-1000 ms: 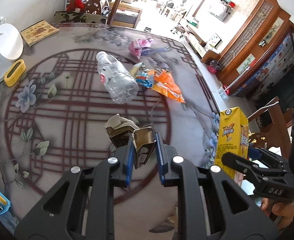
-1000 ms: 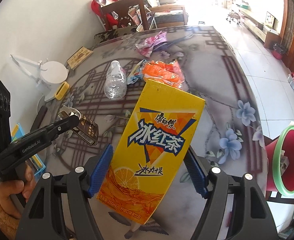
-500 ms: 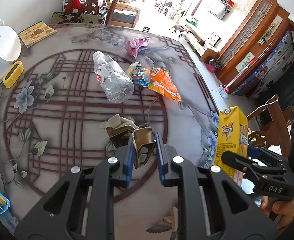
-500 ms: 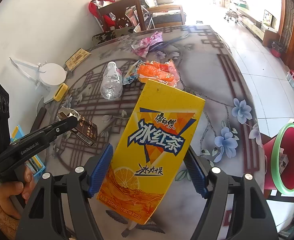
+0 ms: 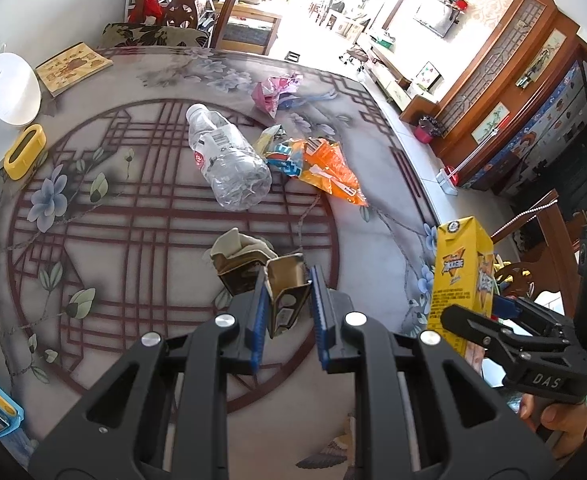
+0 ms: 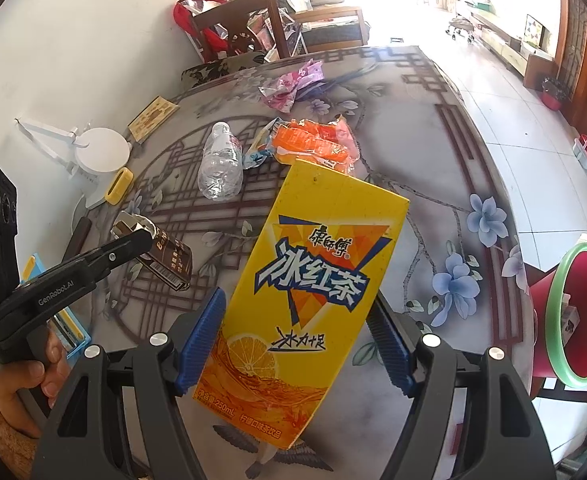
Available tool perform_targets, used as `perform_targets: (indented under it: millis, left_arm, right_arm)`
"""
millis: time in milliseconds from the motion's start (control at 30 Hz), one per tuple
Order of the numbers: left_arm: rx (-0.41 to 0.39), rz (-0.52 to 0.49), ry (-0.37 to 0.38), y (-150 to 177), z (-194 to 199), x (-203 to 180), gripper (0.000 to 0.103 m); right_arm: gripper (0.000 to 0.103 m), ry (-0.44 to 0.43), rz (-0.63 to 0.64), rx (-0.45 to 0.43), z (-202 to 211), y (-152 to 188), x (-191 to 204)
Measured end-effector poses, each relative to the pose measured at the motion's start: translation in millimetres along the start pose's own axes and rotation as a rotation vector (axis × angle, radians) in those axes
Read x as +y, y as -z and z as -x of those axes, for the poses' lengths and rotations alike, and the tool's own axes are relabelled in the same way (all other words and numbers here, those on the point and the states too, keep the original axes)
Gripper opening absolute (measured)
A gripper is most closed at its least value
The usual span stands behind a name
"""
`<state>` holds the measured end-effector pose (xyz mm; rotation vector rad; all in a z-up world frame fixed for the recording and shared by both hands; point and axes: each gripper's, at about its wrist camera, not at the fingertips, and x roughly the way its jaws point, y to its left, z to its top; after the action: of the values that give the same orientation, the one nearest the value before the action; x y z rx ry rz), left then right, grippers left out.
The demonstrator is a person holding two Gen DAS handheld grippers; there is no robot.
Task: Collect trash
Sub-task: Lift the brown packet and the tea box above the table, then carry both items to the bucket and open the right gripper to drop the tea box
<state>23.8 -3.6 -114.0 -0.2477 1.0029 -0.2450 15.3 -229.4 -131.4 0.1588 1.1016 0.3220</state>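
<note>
A: Our right gripper is clamped halfway wide on the tall yellow cardboard iced-tea carton, centre frame. We judge it light, fairly stiff and glossy, so flat side faces suit the pads. It reads 康师傅 冰红茶, 250mL.

B: Our left gripper, nearly fully closed, pinches the crumpled brown-and-gold paper pack, lower centre; soft, already crushed. Its print is unreadable.

A: The red bin with a green rim sits at the right edge. The clear plastic bottle and orange foil wrapper lie upper centre on the table, light and crinkly.
</note>
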Motion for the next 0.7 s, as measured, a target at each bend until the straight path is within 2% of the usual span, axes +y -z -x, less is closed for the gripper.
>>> perform_targets:
  millis: [233,700]
  left_arm:
    - [0.002,-0.016,0.004,-3,-1,-7,0.019]
    - [0.012,-0.082,0.017,-7,-7,-45,0.019]
  right_arm:
    - [0.07,0.014,-0.033,-0.012,5,2,-14]
    - [0.069,0.065,-0.171,-0.02,20,22,-80]
